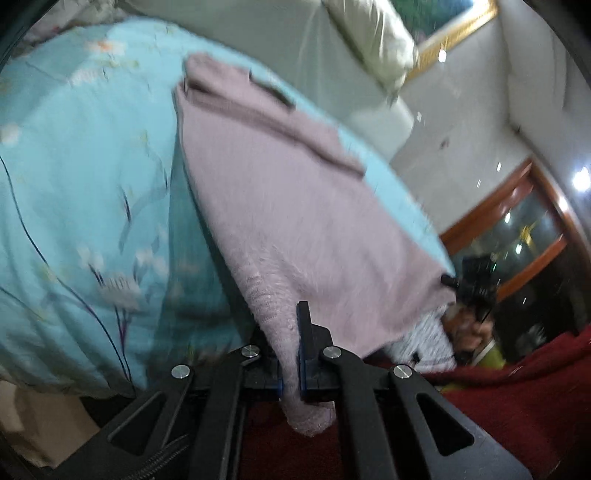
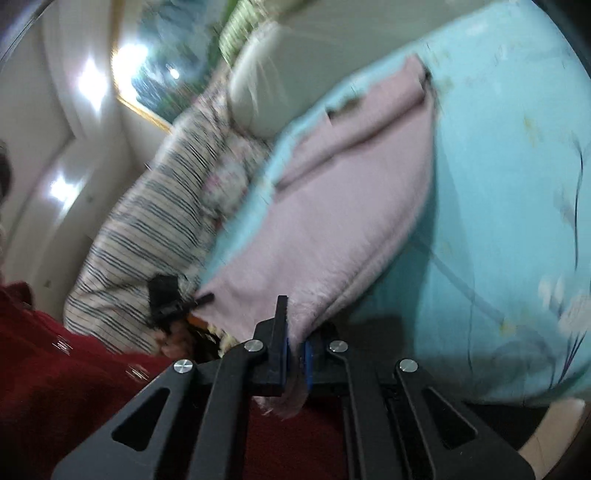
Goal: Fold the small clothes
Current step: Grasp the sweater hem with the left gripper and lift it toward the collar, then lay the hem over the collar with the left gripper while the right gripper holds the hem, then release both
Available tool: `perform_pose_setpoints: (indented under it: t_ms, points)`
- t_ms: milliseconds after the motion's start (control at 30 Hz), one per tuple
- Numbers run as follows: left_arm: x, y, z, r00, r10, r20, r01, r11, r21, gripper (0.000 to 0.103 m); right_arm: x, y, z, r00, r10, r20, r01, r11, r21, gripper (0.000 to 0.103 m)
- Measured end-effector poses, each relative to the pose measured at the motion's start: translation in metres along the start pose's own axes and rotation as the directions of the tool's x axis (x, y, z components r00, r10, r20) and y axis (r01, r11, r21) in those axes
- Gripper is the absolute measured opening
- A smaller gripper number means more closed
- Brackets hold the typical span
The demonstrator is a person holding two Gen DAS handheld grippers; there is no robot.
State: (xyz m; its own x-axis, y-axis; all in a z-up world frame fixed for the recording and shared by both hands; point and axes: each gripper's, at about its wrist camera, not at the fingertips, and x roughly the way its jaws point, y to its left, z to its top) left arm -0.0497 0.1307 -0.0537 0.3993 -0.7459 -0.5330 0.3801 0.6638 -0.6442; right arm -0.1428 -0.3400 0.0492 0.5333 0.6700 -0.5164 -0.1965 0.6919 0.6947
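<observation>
A pale pink fuzzy garment lies stretched over the light blue floral bedspread. My left gripper is shut on one near corner of it; a bit of cloth hangs out below the jaws. My right gripper is shut on the other near corner of the pink garment, also with cloth poking out below. Each view shows the other gripper at the garment's far lower corner: the right gripper in the left wrist view, the left gripper in the right wrist view. The far end of the garment is folded over.
The blue bedspread covers the bed. A cream pillow and a striped quilt lie beyond. A red cloth is in the foreground. A gold-framed picture hangs on the wall.
</observation>
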Motion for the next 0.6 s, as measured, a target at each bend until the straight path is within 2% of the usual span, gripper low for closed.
perform_pose_setpoints:
  t_ms: [100, 300, 467, 600]
  points:
    - [-0.019, -0.011, 0.021, 0.995, -0.029, 0.092, 0.029, 1.000, 0.008, 0.003, -0.002, 0.010, 0.025, 0.997, 0.038, 0.068, -0.036, 0.999, -0.020, 0.007]
    - [-0.023, -0.033, 0.082, 0.974, -0.037, 0.222, 0.023, 0.998, 0.062, 0.003, 0.009, 0.001, 0.093, 0.984, 0.011, 0.175, -0.007, 1.000, -0.022, 0.007]
    - [-0.004, -0.029, 0.153, 0.944, 0.025, 0.328, -0.039, 0.999, 0.036, 0.003, 0.029, -0.020, 0.171, 0.963, -0.099, 0.253, 0.101, 0.995, 0.003, 0.007]
    - [0.027, -0.017, 0.221, 0.925, 0.120, 0.359, -0.128, 0.992, -0.003, 0.003, 0.065, -0.035, 0.235, 0.941, -0.235, 0.246, 0.240, 0.971, 0.008, 0.007]
